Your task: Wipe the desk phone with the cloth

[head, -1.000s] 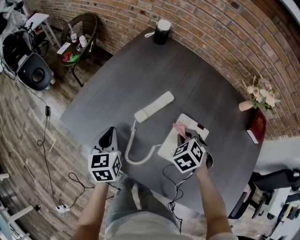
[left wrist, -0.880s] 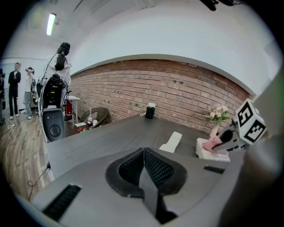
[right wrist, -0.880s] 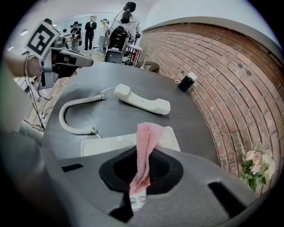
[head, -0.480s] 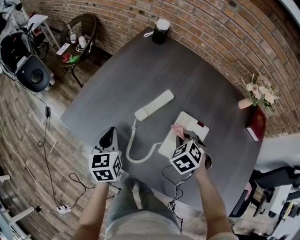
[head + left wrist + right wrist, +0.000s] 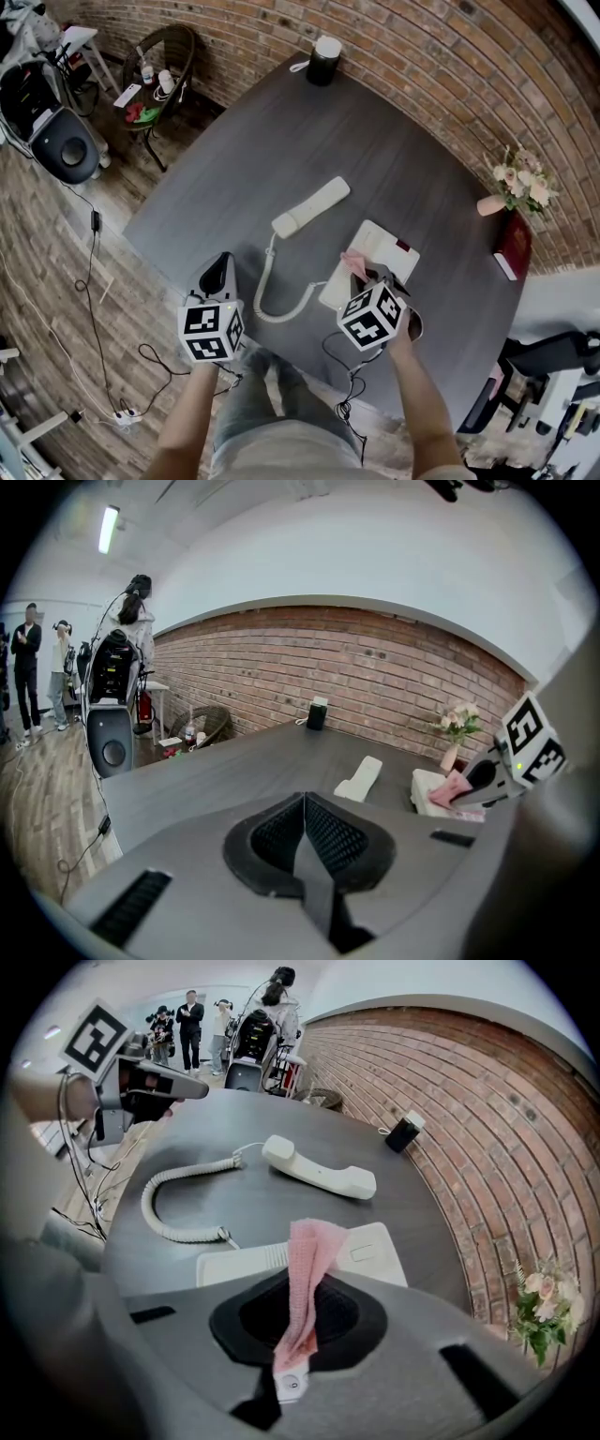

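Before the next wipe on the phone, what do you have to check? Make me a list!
1. Cloth gripped: ok. The right gripper has its jaws shut on the pink cloth.
2. Cloth over the phone base: ok.
3. Cloth touching the base: cannot tell.
4. Handset out of the way: ok. It lies on the table, apart from the base.
5. Coiled cord off the base top: ok. It curls to the side.
6. Left gripper clear: ok. It is shut, empty and away from the phone.
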Action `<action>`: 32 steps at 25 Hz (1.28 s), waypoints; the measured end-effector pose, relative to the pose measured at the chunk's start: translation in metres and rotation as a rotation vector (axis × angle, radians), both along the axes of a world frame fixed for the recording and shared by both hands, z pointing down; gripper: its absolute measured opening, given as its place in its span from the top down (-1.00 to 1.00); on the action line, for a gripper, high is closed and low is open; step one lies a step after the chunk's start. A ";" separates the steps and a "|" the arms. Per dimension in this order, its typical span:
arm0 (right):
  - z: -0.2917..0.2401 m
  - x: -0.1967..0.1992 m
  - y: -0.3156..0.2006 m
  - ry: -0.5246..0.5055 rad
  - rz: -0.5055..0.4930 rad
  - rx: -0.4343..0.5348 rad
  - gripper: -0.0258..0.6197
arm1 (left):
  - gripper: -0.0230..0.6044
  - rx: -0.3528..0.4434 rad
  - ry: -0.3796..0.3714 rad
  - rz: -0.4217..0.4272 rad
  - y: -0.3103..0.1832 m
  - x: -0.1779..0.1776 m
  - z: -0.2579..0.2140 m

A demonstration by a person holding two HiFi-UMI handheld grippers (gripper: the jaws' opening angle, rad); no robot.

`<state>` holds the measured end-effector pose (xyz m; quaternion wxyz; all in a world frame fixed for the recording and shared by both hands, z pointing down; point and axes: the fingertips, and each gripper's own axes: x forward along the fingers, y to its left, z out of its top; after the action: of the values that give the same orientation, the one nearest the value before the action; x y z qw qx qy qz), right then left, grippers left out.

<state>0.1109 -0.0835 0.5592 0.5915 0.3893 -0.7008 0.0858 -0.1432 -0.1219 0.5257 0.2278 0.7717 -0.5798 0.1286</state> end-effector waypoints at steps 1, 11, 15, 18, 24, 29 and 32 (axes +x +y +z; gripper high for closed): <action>0.000 -0.001 0.001 0.000 0.000 -0.002 0.85 | 0.91 0.000 0.001 0.000 0.001 0.000 0.000; 0.003 -0.007 0.014 -0.006 0.006 -0.020 0.85 | 0.91 0.004 0.002 0.007 0.004 -0.004 -0.002; 0.005 -0.008 0.020 -0.014 0.013 -0.026 0.85 | 0.91 -0.004 0.006 0.009 0.006 -0.003 0.001; 0.007 -0.009 0.025 -0.021 0.015 -0.033 0.85 | 0.91 -0.010 0.009 0.013 0.008 -0.001 0.003; 0.009 -0.014 0.031 -0.028 0.009 -0.044 0.85 | 0.91 -0.014 0.006 0.018 0.009 -0.002 0.003; 0.010 -0.016 0.035 -0.033 0.006 -0.055 0.85 | 0.91 -0.017 0.005 0.020 0.010 0.001 0.003; 0.011 -0.019 0.039 -0.040 0.006 -0.063 0.85 | 0.91 -0.022 0.006 0.020 0.011 0.000 0.006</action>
<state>0.0922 -0.0447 0.5698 0.5891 0.3707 -0.7083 0.1176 -0.1427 -0.1106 0.5315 0.2367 0.7751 -0.5700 0.1350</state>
